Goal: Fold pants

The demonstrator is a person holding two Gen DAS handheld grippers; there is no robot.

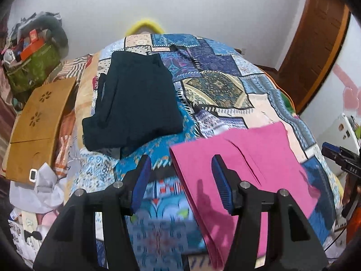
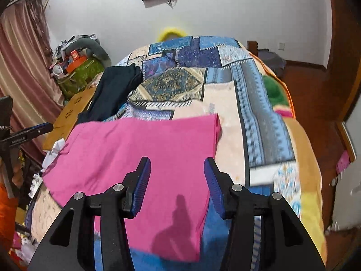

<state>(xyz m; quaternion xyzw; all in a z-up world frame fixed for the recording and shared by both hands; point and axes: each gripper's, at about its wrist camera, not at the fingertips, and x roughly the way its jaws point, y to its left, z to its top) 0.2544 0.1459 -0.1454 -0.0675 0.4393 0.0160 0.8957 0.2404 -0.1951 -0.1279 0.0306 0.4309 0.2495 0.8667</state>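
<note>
Although the left wrist view is taking in most of the patchwork bedspread [image 1: 214, 85], the near end of the pink pants [image 1: 243, 171] is running out of sight behind the black frame of the left gripper [image 1: 180, 178], whose blue-padded fingers are standing wide apart and holding nothing. The right finger is hovering over the pink cloth and the left one over bare bedspread; whether either is touching the fabric is hard to tell. This view alone is showing the whole folded dark pants [image 1: 133, 103] lying farther up the bed, well apart from the pink pair, with a wooden board [image 1: 38, 126] resting along the bed's left edge. The right gripper [image 1: 338, 158] is showing only as a dark sliver at the frame's right border. In the right wrist view, the right gripper [image 2: 178, 180] is likewise gaping, empty, above the pink pants [image 2: 144, 153], which are lying flat with their far edge straight and the near end disappearing under the claw. The dark pants [image 2: 112, 90] are appearing here only as a foreshortened strip. This view is revealing open bedspread [image 2: 248, 122] beyond and to the right of the pink pair, the bed's right edge dropping to a wooden floor [image 2: 315, 103], and the left gripper [image 2: 33, 131] poking in at the left.
</note>
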